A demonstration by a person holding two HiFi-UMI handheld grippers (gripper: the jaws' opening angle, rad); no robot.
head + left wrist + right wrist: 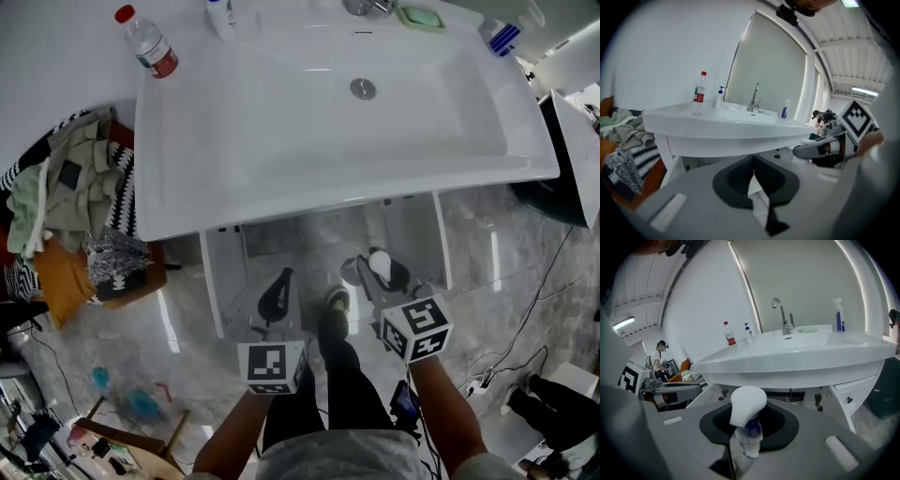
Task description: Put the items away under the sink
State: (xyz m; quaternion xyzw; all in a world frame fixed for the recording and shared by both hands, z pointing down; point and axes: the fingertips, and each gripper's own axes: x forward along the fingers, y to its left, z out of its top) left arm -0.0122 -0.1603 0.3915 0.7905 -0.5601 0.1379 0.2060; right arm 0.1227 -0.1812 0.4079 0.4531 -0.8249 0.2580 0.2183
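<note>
Two grippers show at the bottom of my head view, both just in front of the open cupboard (230,267) under the white sink (187,187). At the far left of that view I see a heap of clothes (66,202). At the upper left, a water bottle (147,42) with a red cap stands beside the sink. A small white pump bottle (220,17) stands to its right, at the top edge.

Lower down, left of the middle, is the left gripper (277,292). In the left gripper view its fingers are almost together, and they pinch something thin and white (758,197). I can't tell what that thing is.

A leg in black (339,366) comes up from the bottom edge between the two grippers.

Right of the middle is the right gripper (377,281). Its fingers are a little way apart and hold a small clear bottle (747,406) with a big white cap and a blue band. The cap sticks up past the fingers.

Along the top of the head view, right of the middle, I see the tap (366,7). Next comes a green soap dish (420,16), then a spray bottle (502,37) with blue on it at the upper right. Thin cables (525,337) lie on the shiny floor at the lower right.
</note>
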